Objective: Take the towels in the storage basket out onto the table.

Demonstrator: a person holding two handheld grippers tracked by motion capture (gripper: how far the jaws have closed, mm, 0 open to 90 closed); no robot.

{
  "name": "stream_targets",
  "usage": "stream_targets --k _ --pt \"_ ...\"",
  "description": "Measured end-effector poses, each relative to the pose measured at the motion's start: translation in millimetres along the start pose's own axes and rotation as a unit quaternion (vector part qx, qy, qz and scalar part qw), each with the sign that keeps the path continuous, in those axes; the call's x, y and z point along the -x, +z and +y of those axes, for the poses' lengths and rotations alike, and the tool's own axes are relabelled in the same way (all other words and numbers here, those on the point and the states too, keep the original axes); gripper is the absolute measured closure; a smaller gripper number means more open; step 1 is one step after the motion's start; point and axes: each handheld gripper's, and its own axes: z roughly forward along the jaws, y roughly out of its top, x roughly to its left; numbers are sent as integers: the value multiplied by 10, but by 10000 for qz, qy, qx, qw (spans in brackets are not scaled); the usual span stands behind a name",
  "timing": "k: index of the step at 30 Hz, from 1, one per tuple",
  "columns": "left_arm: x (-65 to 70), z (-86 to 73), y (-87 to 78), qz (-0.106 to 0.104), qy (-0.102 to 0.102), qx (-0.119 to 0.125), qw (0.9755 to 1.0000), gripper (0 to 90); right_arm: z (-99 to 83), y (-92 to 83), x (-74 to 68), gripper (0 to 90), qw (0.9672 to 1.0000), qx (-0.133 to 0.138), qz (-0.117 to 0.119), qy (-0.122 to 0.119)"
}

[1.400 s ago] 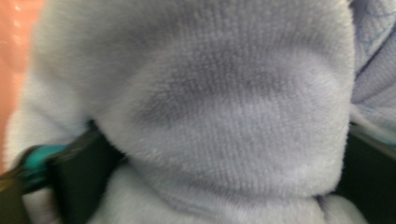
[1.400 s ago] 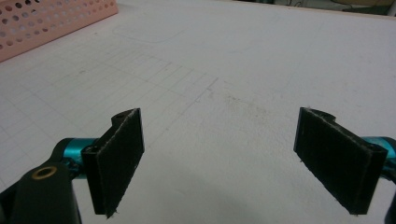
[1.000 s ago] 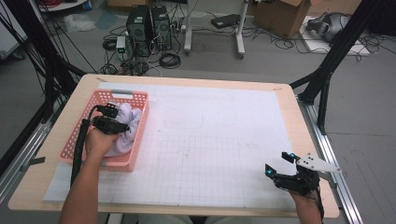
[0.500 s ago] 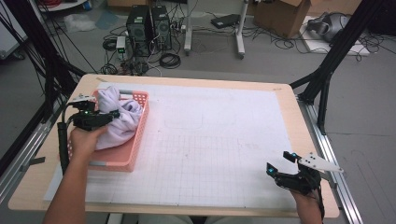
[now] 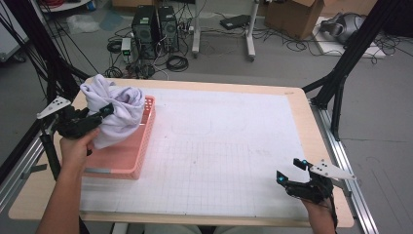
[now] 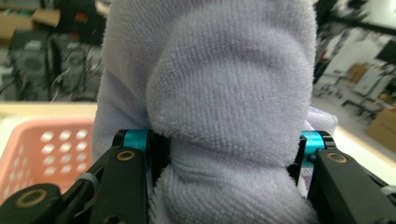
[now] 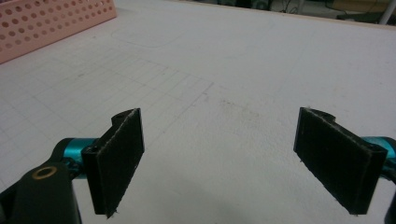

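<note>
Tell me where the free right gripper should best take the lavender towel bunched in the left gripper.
Probably the loose fold hanging below the left gripper, on the towel side facing the mat. The right gripper, jaws open, would come in across the table over the pink basket wall; the bunched top is thicker.

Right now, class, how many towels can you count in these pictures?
1. The pale lilac towel is bunched in the left hand-held gripper, lifted above the pink basket's far end. More could lie hidden beneath it.

Towel (image 6: 233, 102) bulges over the left gripper (image 6: 224, 154) pads, contact hidden; top cut at 12 o'clock. Basket (image 5: 124, 163) interior hidden under the towel.
</note>
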Motion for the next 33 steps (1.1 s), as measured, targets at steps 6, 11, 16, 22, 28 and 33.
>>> stream_targets --k 6,11,16,22,28,33 --pt "120 45 -9 -342 131 460 9983 518 -2 8 -7 147 10000 32 84 -10" --pt "304 80 55 -804 235 689 9941 515 -4 28 -20 147 9999 -6 127 46" --pt "555 120 180 -1363 403 729 9872 512 -6 43 -23 147 9999 -20 139 -1" --pt "899 75 409 -1810 704 482 9798 509 -9 50 -25 147 9999 -24 145 6" --pt "1180 -68 715 -2060 660 309 9758 500 -11 44 -18 148 9999 -27 143 -1" --pt "1456 -235 1008 -2348 612 127 9700 498 -17 39 -8 147 9999 -37 141 25"
